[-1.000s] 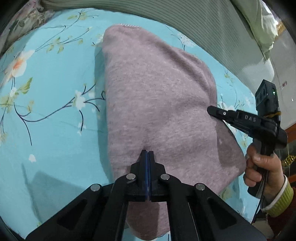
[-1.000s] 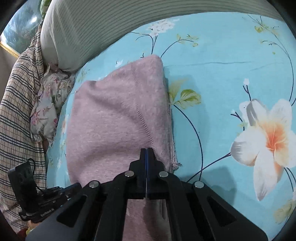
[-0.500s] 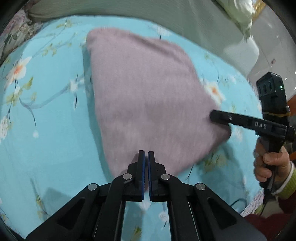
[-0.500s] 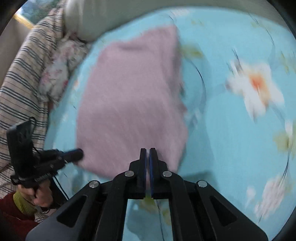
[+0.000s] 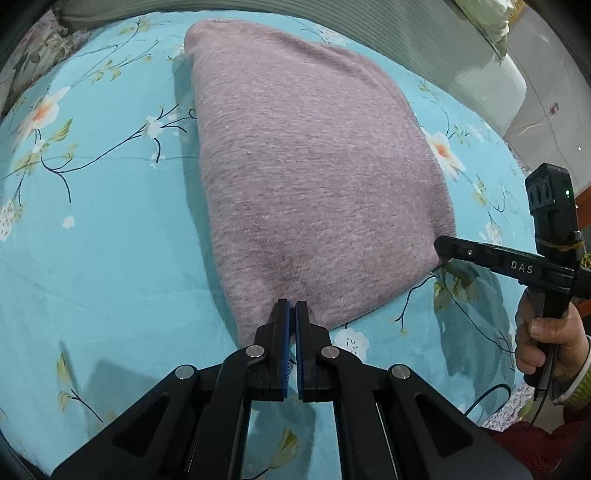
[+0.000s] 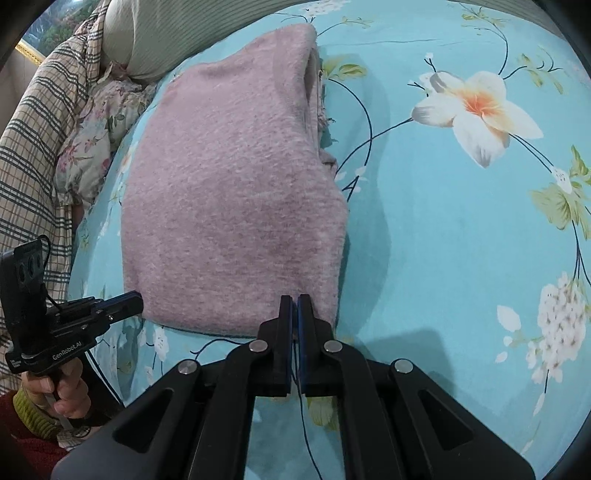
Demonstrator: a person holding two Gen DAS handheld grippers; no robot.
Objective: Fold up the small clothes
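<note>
So the pink knit garment [image 5: 314,177] is lying folded up on the bed, on the turquoise floral bedsheet [image 5: 103,229], flat, in a rough rectangle-ish shape with the near edge facing both cameras.

The left hand-held gripper [image 5: 291,306] sits right at the near left corner of that edge. Its jaws are pressed together, with just a sliver of blue pad showing between them, and the tips overlap the hem of the knit. Can't honestly tell if any fabric is pinched in there or if the tips are just resting against it.

Same deal on the other side: the right hand-held gripper [image 6: 294,301] is at the near right corner of the garment, jaws closed, tips at the hem. A thin dark thread hangs down between the fingers in the right wrist view.

From the left wrist camera you can see the right gripper from the side, its tip touching the garment's corner, with the right hand [image 5: 546,343] wrapped around the handle. From the right wrist camera the left one pokes in at the other corner, held by the left hand [image 6: 59,391].

Behind the garment there's a ribbed grey-green pillow [image 6: 177,33], plus a plaid cloth [image 6: 40,122] and a small floral fabric [image 6: 96,136] bunched on the left side of the bed.
</note>
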